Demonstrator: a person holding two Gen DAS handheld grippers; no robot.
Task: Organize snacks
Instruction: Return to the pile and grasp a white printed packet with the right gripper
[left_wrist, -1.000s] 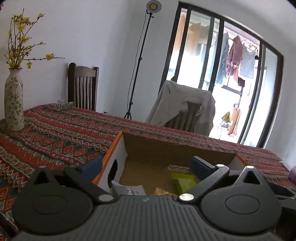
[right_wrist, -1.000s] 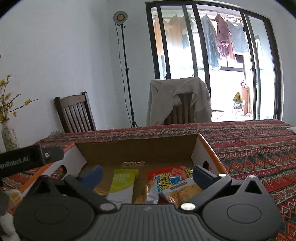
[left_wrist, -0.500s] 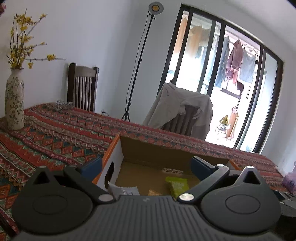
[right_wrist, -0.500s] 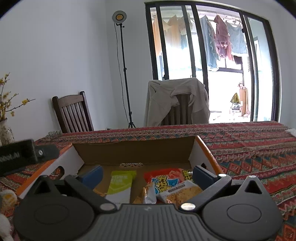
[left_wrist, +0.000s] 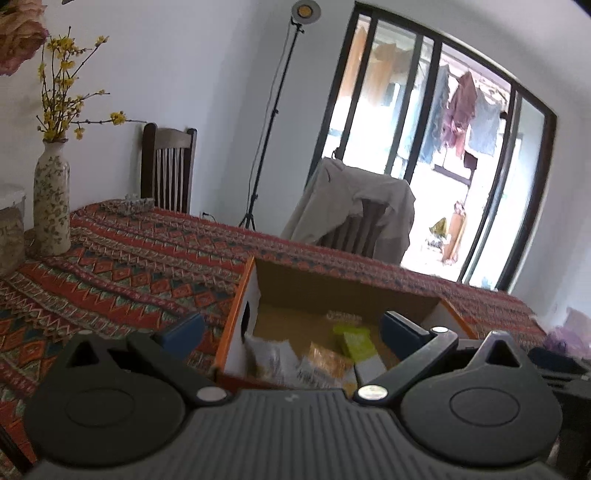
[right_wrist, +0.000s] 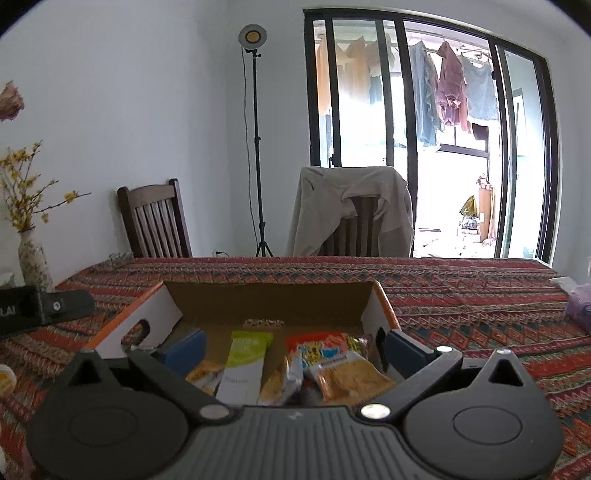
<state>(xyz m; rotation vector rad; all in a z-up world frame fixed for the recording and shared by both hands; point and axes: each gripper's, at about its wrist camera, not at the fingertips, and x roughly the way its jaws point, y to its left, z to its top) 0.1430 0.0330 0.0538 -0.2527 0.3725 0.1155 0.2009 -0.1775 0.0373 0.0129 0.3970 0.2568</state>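
An open cardboard box (right_wrist: 266, 299) with orange rims stands on the patterned tablecloth and holds several snack packets: a green one (right_wrist: 245, 362), a red one (right_wrist: 317, 345) and an orange cracker pack (right_wrist: 349, 378). My right gripper (right_wrist: 291, 345) is open and empty above the box's near side. My left gripper (left_wrist: 290, 328) is open and empty, straddling the box's left wall (left_wrist: 240, 317); the snacks (left_wrist: 321, 360) show between its fingers. The left gripper's body also shows in the right wrist view (right_wrist: 44, 310).
A flowered vase (left_wrist: 51, 206) with yellow blossoms stands at the table's left. Two chairs (right_wrist: 155, 221) stand behind the table, one draped with a beige jacket (right_wrist: 351, 210). A lamp stand (right_wrist: 258, 147) is by the wall. A purple item (right_wrist: 580, 306) lies at the right edge.
Both grippers have drawn back and risen slightly from the box; the left view has tilted and shifted left, showing more of the vase. Both stay open and empty.
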